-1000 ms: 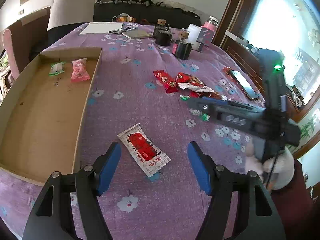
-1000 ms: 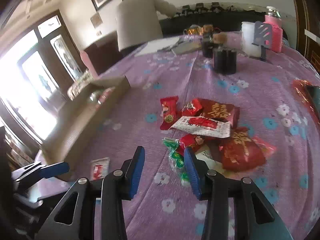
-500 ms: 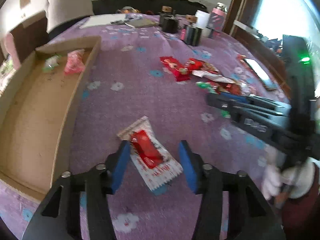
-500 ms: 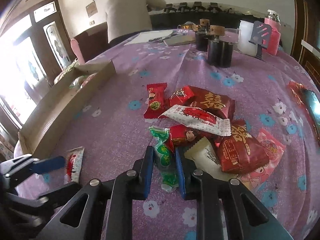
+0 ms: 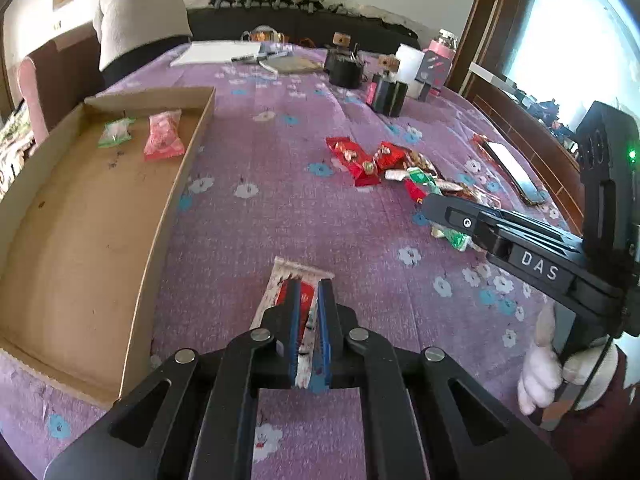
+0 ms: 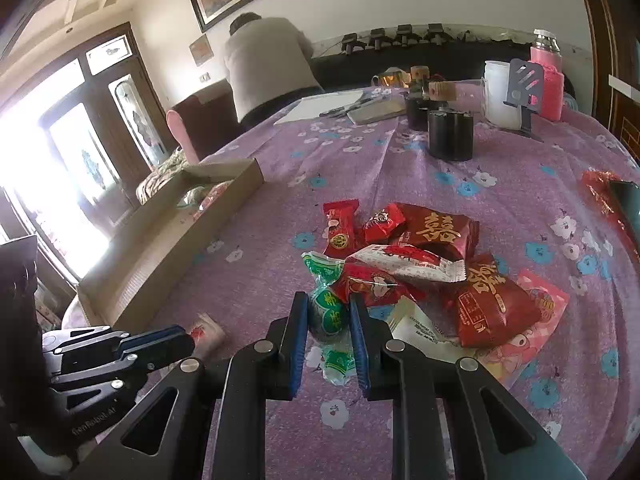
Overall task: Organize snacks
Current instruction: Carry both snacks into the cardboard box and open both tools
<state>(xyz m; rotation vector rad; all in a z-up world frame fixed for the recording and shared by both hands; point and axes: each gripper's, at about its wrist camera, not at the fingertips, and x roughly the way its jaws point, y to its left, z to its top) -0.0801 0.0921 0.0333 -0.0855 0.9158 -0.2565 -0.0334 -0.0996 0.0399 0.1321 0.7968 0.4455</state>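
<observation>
My left gripper (image 5: 309, 292) is shut on a white-and-red snack packet (image 5: 286, 280) lying on the purple tablecloth, right of the cardboard tray (image 5: 80, 216). The tray holds a green candy (image 5: 115, 132) and a pink packet (image 5: 164, 140). My right gripper (image 6: 329, 308) is shut on a green candy strip (image 6: 330, 312) at the near edge of the pile of red snack packets (image 6: 432, 256). The right gripper also shows in the left wrist view (image 5: 436, 208), and the left gripper shows in the right wrist view (image 6: 176, 342).
Black canisters (image 6: 450, 134), a white cup (image 6: 498, 94), a pink bottle (image 6: 546, 80) and papers (image 6: 328, 106) stand at the table's far side. A phone (image 5: 514, 174) lies at the right edge. A person (image 6: 268, 64) bends over behind the table.
Both grippers went from open to shut: the left closed on the white-and-red packet, the right on the green candy strip. Both moved forward onto their snacks.
</observation>
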